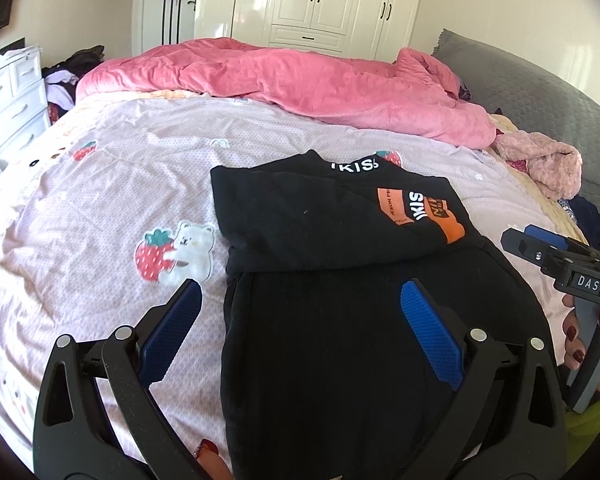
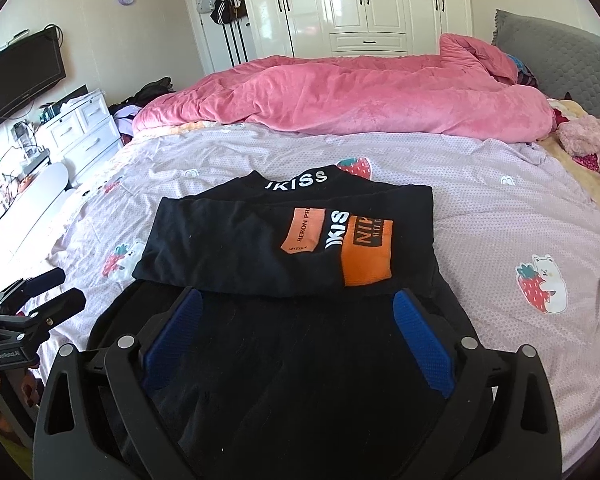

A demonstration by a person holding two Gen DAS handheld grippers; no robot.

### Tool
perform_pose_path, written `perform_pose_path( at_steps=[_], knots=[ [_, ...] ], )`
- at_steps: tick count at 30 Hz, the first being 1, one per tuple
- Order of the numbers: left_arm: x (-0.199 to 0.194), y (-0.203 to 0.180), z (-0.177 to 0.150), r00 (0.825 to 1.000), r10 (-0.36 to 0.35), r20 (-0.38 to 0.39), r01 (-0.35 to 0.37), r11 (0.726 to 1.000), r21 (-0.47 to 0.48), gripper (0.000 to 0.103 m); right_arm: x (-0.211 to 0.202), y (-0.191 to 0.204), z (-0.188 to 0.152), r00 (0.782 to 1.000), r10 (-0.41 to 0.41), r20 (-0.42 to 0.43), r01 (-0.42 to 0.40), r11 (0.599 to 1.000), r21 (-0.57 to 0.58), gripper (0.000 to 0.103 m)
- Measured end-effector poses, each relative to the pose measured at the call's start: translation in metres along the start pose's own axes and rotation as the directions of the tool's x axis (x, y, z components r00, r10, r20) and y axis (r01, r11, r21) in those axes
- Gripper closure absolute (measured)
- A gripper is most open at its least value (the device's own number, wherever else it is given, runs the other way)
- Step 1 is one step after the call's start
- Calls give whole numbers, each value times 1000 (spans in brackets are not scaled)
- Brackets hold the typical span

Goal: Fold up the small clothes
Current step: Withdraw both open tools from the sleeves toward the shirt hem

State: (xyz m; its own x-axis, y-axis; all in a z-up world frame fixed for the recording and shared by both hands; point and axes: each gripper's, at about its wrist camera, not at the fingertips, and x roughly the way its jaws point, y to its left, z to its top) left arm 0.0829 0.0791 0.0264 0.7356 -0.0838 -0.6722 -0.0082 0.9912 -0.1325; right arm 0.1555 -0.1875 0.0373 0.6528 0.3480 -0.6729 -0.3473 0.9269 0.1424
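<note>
Black top (image 2: 284,248): sleeves folded in; hem fold, 6 o'clock, remains. Left tool (image 1: 300,332), right tool (image 2: 296,336): wide open, empty.

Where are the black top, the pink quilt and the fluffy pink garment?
black top (image 2: 228,240), right wrist view, folded-over upper layer.
pink quilt (image 2: 340,96), right wrist view, its middle.
fluffy pink garment (image 1: 548,164), left wrist view, its middle.

The shirt (image 2: 260,248) is black, with orange patches and white lettering on its collar and folded part. The bed sheet (image 2: 480,216) is pale lilac, dotted, printed with red strawberries and white bears. The quilt (image 2: 340,100) behind it is pink. The wardrobe (image 2: 360,4) is glossy white with black handles. Both tongs (image 2: 298,300) are black with blue pads (image 1: 428,320).
</note>
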Motion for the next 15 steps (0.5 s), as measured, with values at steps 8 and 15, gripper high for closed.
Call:
perform_pose_path(
  at_steps=[8,15],
  knots=[
    [-10,-2,-8,1000,7,-3,-7,1000,0,9,-10,-2,-7,1000,2,2,-2,1000,8,7],
    [-18,-8,-17,1000,16,-14,-15,1000,16,9,-22,-11,-16,1000,-10,1,10,1000,13,7]
  ],
)
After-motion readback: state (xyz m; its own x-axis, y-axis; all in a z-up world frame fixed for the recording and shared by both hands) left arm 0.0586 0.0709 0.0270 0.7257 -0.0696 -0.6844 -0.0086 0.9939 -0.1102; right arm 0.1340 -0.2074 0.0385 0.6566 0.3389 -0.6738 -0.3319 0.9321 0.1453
